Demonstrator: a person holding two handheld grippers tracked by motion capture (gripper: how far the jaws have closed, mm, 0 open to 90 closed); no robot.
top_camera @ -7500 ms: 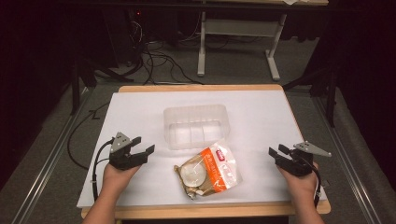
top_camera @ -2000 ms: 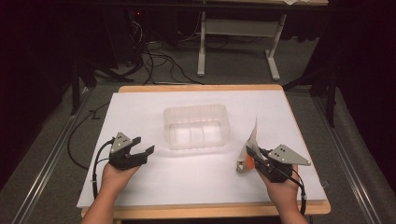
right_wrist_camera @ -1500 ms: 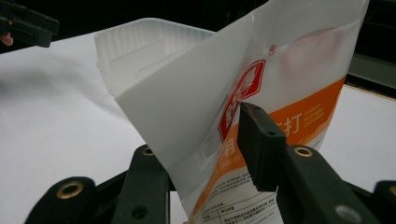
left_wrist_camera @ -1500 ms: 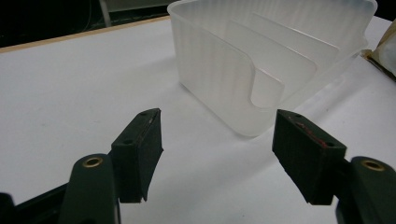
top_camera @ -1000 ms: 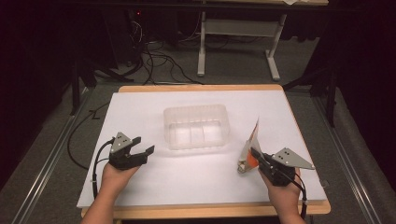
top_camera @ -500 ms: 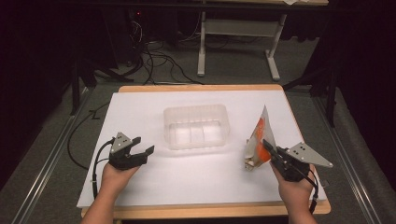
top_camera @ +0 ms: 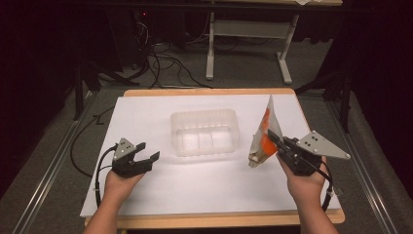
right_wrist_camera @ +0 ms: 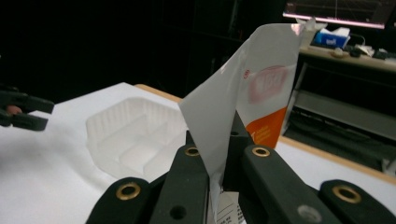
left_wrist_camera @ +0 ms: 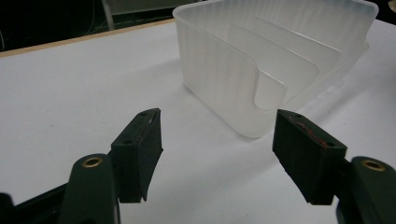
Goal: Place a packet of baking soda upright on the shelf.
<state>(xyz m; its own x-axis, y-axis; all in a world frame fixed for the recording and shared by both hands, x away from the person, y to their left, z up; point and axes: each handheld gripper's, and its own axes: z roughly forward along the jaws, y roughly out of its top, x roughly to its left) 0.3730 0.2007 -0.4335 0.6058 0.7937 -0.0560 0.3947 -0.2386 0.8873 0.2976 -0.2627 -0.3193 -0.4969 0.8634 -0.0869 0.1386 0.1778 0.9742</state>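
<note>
Right of the clear plastic tray (top_camera: 204, 132), the right gripper (top_camera: 278, 144) was raised off the white table (top_camera: 195, 190), its jaws clenched on the edge of an orange-and-white pouch (top_camera: 264, 134). The person's right hand (top_camera: 306, 185) gripped it from below, forearm coming in from the near edge. Left of the tray, the left gripper (top_camera: 147, 158) rested low, jaws spread with nothing between them. A second earlier the pouch hung lower and nearer the table's front; it had since been lifted. Its long axis stood nearly upright, top corner pointing up, leaning slightly away from the tray.
</note>
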